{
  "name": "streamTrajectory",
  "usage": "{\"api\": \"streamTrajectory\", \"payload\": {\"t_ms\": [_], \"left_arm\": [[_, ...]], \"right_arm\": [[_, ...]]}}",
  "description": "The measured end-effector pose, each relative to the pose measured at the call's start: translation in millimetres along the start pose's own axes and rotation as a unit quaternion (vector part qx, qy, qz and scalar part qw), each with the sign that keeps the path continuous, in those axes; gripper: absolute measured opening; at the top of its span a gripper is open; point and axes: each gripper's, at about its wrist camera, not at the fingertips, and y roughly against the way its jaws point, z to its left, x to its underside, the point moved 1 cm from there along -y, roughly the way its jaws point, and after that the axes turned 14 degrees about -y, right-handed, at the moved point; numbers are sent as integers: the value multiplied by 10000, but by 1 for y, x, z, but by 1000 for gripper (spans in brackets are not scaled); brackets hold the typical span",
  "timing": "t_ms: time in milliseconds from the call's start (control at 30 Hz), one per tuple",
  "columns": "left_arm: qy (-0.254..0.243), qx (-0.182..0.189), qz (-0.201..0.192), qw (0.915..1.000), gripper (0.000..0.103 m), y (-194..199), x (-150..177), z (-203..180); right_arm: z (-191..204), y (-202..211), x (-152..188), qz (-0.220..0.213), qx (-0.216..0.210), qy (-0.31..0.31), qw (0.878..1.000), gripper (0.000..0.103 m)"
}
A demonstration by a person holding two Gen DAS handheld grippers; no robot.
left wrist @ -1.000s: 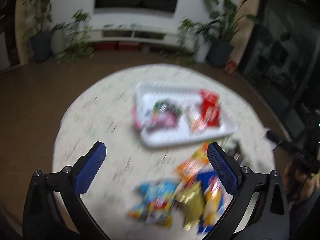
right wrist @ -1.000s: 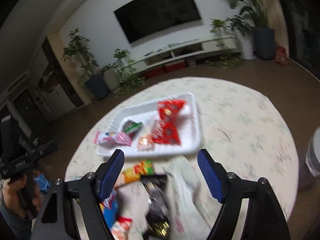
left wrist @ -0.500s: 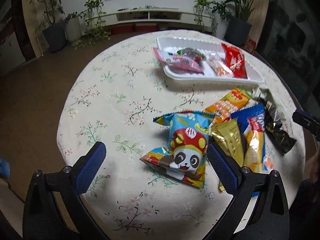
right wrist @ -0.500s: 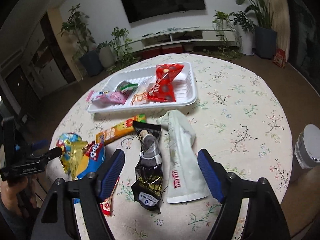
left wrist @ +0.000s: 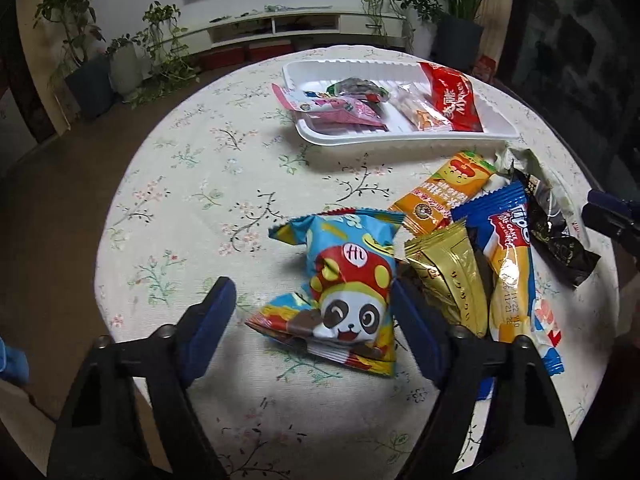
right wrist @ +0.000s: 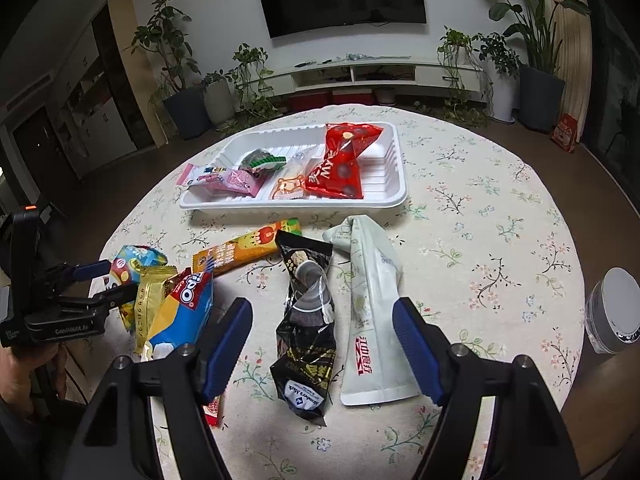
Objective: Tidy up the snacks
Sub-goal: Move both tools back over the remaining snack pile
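Note:
A white tray (left wrist: 348, 138) at the table's far side holds a red packet (left wrist: 454, 98), a pink packet (left wrist: 340, 110) and other small snacks; it also shows in the right wrist view (right wrist: 394, 194). Loose snacks lie nearer. My left gripper (left wrist: 314, 306) is open, its fingers on either side of the blue panda packet (left wrist: 344, 284), just above it. Beside that lie a gold packet (left wrist: 452, 276), a Tipo packet (left wrist: 508, 256) and an orange bar (left wrist: 444, 194). My right gripper (right wrist: 322, 326) is open above the black packet (right wrist: 308, 320), with the pale green pouch (right wrist: 372, 304) to its right.
The round table has a floral cloth (left wrist: 208, 184) and the floor drops away on all sides. A grey-lidded jar (right wrist: 612, 310) stands at the table's right edge. Plants and a TV shelf stand far behind.
Both grippers have come down and closer to the loose snacks. The left one now straddles the panda packet, the right one hovers over the black packet. Both stay open.

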Motion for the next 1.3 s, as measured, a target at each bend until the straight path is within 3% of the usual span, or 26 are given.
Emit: {"api": "streamTrajectory", "payload": {"t_ms": [100, 200, 500, 700, 767, 933, 1000, 1300], "left_arm": [[8, 91, 57, 9999, 68, -3, 1, 0], [6, 211, 110, 9997, 49, -7, 2, -1], [288, 392, 3, 9988, 47, -4, 5, 6], [668, 409, -333, 9964, 47, 12, 10, 19], [779, 444, -377, 9953, 47, 14, 12, 22], [836, 490, -445, 9943, 47, 18, 12, 22], [848, 507, -450, 9941, 47, 19, 13, 21], [880, 598, -508, 9930, 47, 22, 13, 20]], "right_arm": [[1, -1, 1, 13, 20, 17, 10000, 76], [1, -1, 0, 20, 28, 9, 10000, 75], [-8, -1, -3, 53, 3, -160, 9999, 70], [-28, 5, -10, 45, -54, -532, 9986, 67], [-25, 5, -10, 54, -32, -436, 9990, 67], [2, -3, -2, 208, -177, 199, 9994, 53], [6, -6, 0, 189, -66, 365, 9991, 50], [-30, -22, -23, 277, 338, -243, 9987, 48]]}}
